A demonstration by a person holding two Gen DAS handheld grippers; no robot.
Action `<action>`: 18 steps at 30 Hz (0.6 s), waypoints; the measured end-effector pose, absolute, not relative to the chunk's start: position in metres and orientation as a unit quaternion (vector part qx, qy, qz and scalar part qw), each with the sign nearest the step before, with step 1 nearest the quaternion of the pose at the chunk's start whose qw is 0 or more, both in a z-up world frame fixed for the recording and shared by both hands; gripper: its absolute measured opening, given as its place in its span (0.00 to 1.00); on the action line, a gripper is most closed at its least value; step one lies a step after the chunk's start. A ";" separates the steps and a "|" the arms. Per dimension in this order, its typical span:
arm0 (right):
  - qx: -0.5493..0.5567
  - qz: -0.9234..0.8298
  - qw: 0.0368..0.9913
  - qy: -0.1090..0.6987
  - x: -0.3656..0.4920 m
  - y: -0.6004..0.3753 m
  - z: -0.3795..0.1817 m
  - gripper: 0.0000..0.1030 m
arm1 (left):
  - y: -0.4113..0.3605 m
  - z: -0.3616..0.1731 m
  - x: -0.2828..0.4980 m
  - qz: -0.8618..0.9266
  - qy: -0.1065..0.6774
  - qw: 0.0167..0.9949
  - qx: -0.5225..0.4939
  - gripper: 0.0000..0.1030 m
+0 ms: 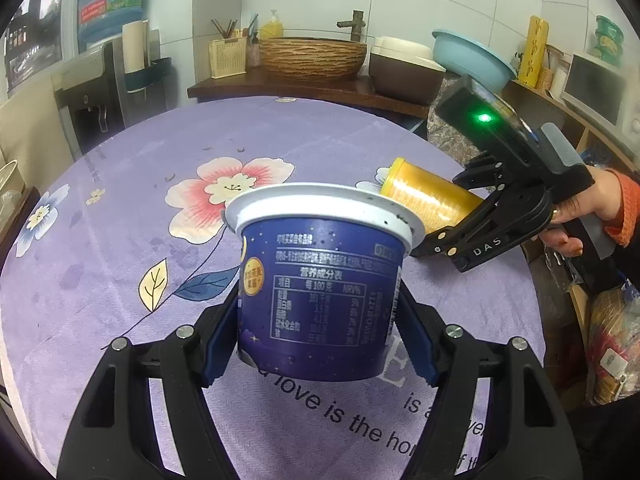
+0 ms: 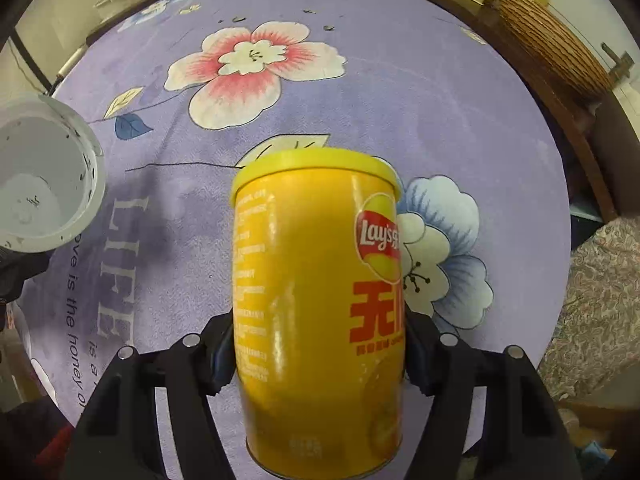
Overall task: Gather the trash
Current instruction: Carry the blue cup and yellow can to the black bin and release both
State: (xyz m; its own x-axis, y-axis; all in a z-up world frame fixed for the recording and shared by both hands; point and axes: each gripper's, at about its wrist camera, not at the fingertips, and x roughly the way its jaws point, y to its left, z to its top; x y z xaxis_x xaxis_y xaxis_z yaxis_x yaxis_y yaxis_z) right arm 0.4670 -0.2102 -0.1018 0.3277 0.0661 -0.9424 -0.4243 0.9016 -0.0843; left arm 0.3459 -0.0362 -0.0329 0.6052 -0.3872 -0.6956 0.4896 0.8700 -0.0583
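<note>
Claws each pinch one piece of trash above the purple flowered tabletop (image 1: 120,200). Left claw (image 1: 320,344) clamps the blue yogurt cup (image 1: 320,280) by its sides; right claw (image 2: 318,354) squeezes the yellow chip can (image 2: 316,300) between its pads.

Occlusions and cut-offs at both wrist views

The blue cup (image 1: 320,296) is hiding the left gripper's (image 1: 318,344) pad faces; in the right wrist view its rim is running off the left edge. The yellow can (image 2: 316,300) is covering the right gripper's (image 2: 318,356) pads, its small side print blurring beyond reading, its base lying behind the jaws.
</note>
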 end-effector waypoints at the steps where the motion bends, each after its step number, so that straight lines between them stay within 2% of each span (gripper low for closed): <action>1: -0.151 0.156 0.807 0.550 0.463 -0.215 -0.098 0.64 | -0.038 -0.033 0.347 -0.246 0.371 0.893 0.070 0.69; 9: -0.043 0.120 0.872 0.472 0.428 -0.288 -0.059 0.64 | -0.072 -0.031 0.355 -0.270 0.363 0.888 0.081 0.69; 18: 0.009 -0.013 0.914 0.406 0.367 -0.400 -0.050 0.64 | -0.182 -0.012 0.375 -0.356 0.340 0.866 0.087 0.69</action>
